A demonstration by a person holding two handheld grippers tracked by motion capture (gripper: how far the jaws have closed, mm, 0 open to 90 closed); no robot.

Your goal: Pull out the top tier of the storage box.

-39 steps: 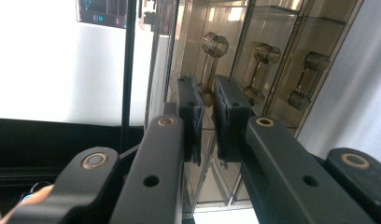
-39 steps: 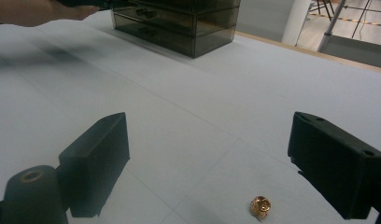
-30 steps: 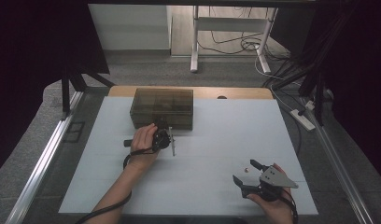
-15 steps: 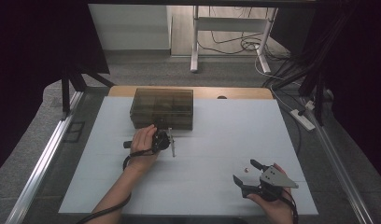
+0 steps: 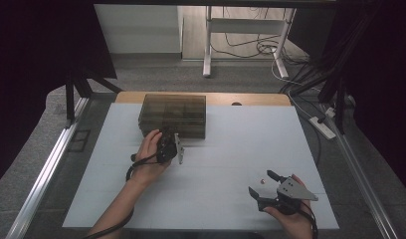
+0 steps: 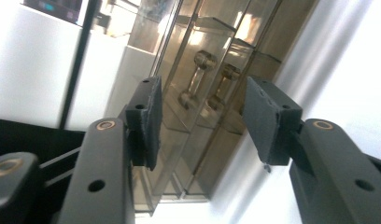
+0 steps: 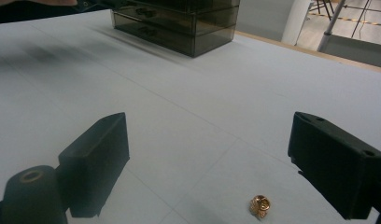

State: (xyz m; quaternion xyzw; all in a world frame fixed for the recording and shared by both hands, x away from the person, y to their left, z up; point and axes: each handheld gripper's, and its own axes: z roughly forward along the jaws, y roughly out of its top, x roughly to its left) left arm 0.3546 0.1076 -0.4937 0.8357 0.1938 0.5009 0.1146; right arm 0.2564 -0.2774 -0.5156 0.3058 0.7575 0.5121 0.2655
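left gripper (image 5: 177,145) has risen toward drawer box (image 5: 173,114), jaws just opening

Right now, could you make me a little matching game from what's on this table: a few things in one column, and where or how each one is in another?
Things:
1. drawer box
2. gold ring
3. left tool
4. right tool

Places or states:
a. lying loose on the white table between open jaws
b. smoky and see-through, at the table's far edge
c. jaws just opened, facing the drawer knobs, nothing held
d. near the table's front right, jaws wide apart

Pairs: 1-b, 2-a, 3-c, 4-d
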